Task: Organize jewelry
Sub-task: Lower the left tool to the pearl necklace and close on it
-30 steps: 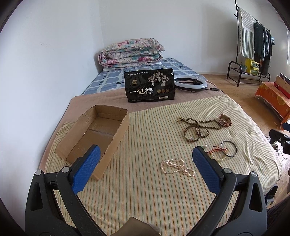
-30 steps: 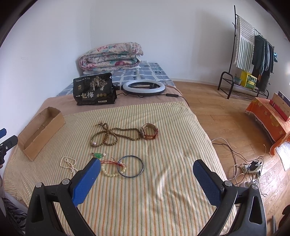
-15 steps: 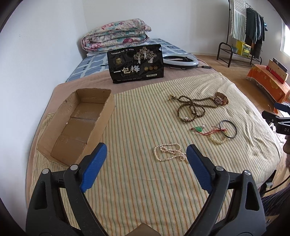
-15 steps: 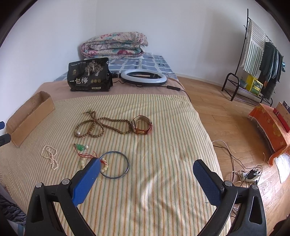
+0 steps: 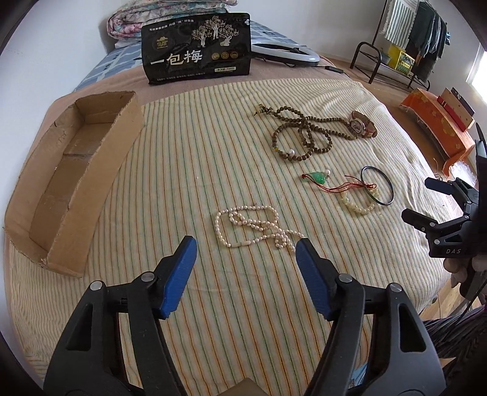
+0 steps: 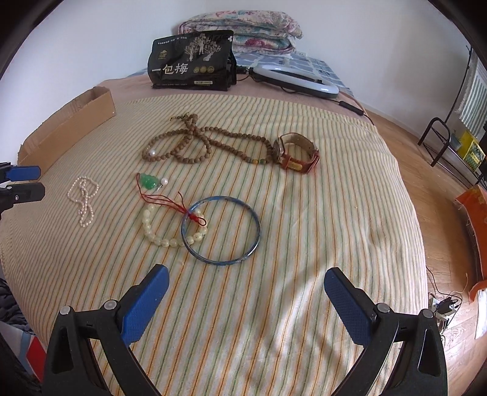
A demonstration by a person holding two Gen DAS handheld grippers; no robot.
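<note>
Jewelry lies on a striped bedspread (image 5: 197,158). My left gripper (image 5: 245,246) is open and empty, its tips just short of a pearl necklace (image 5: 252,224), which also shows in the right wrist view (image 6: 83,201). My right gripper (image 6: 245,278) is open and empty, just in front of a blue bangle (image 6: 221,230). A pale bead bracelet (image 6: 166,234), a green pendant on red cord (image 6: 149,182), a brown bead necklace (image 6: 194,143) and a leather-strap watch (image 6: 296,152) lie beyond. An open cardboard box (image 5: 70,170) sits at the left.
A black snack bag (image 5: 197,48) stands at the back, with a ring light (image 6: 296,79) behind it and folded quilts (image 6: 243,29) by the wall. The bed's right edge drops to a wood floor (image 6: 432,182) with cables and a clothes rack (image 5: 395,39).
Both grippers have moved forward and down toward the bed. The left one has closed in on the pearl necklace, the right one on the blue bangle. Nothing was picked up.
</note>
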